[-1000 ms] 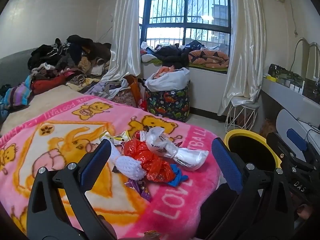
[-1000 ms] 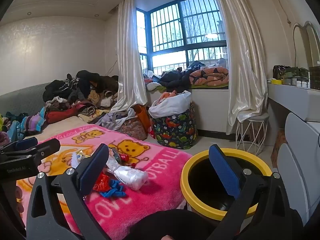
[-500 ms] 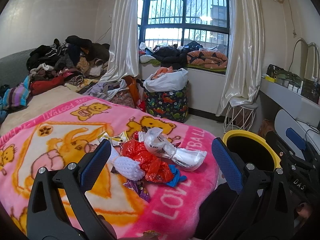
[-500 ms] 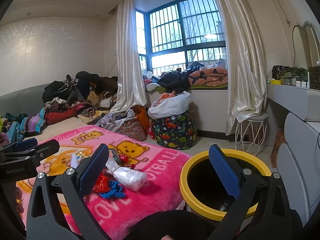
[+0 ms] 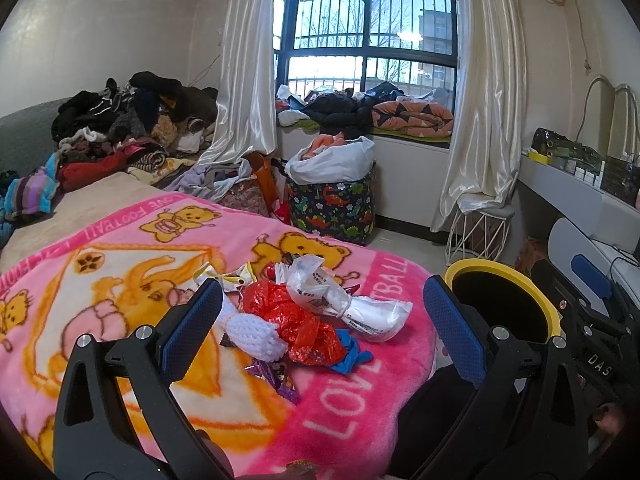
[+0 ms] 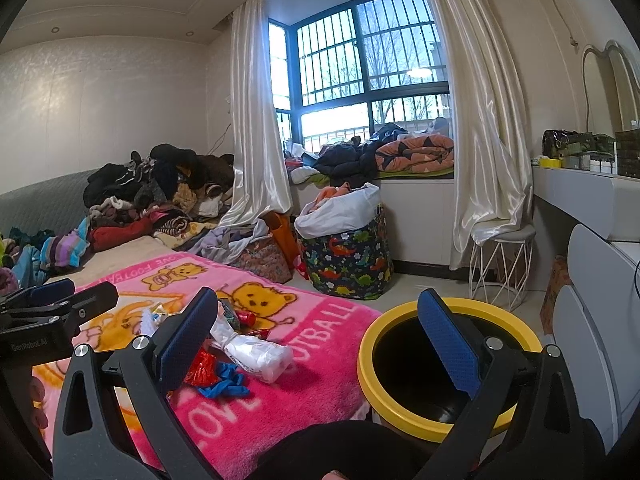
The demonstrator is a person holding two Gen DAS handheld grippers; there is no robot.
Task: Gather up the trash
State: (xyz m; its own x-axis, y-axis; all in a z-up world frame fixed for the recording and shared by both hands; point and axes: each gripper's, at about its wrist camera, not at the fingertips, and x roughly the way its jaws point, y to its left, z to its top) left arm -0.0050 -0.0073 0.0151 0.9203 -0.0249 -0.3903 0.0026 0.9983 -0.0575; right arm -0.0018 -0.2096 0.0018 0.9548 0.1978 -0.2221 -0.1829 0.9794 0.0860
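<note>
Both grippers, left (image 5: pixel 322 316) and right (image 6: pixel 318 322), gaped wide and empty above a trash pile (image 5: pixel 304 312) on a pink blanket (image 5: pixel 120 264), beside a yellow-rimmed bin (image 6: pixel 400 312).

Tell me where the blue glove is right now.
The blue glove lies on the pink blanket at the trash pile's near edge, touching the red plastic bag, left of the yellow-rimmed bin.

Bed with a pink cartoon-bear blanket (image 5: pixel 120 280) spread over it. Directly on the blanket, near its foot edge: a heap of trash — red crinkled plastic bag (image 5: pixel 296 316), white printed plastic bag (image 5: pixel 352 308), white knitted piece (image 5: pixel 256 332), blue glove (image 5: pixel 352 354), purple wrapper (image 5: pixel 276 376). Farther back on the bed, a pile of clothes (image 5: pixel 132 128). On the floor just beside the bed, a yellow-rimmed bin (image 6: pixel 404 420).
</note>
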